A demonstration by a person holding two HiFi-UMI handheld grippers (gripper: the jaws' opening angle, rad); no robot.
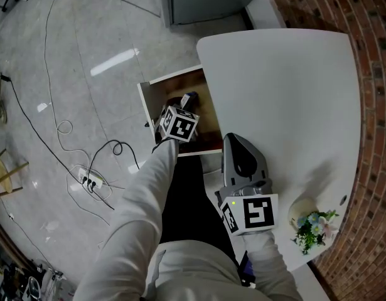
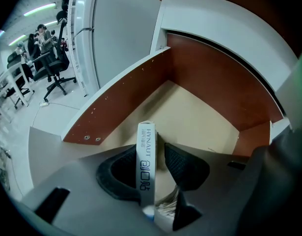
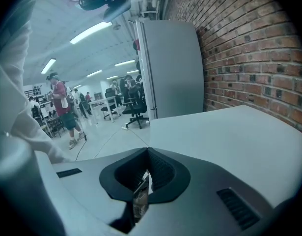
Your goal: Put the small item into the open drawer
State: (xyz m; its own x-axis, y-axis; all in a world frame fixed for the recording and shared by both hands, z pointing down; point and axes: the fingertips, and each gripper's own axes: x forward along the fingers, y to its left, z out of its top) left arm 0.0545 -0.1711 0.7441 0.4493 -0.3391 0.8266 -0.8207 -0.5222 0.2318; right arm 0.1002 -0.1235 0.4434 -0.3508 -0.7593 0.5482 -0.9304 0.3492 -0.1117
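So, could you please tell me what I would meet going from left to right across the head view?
power strip on the floor → left gripper → right gripper → flowers

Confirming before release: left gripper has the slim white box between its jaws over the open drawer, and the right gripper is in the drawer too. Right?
No: the head view shows the right gripper over the white table, not in the drawer. The left gripper does have the slim white box between its jaws over the open drawer.
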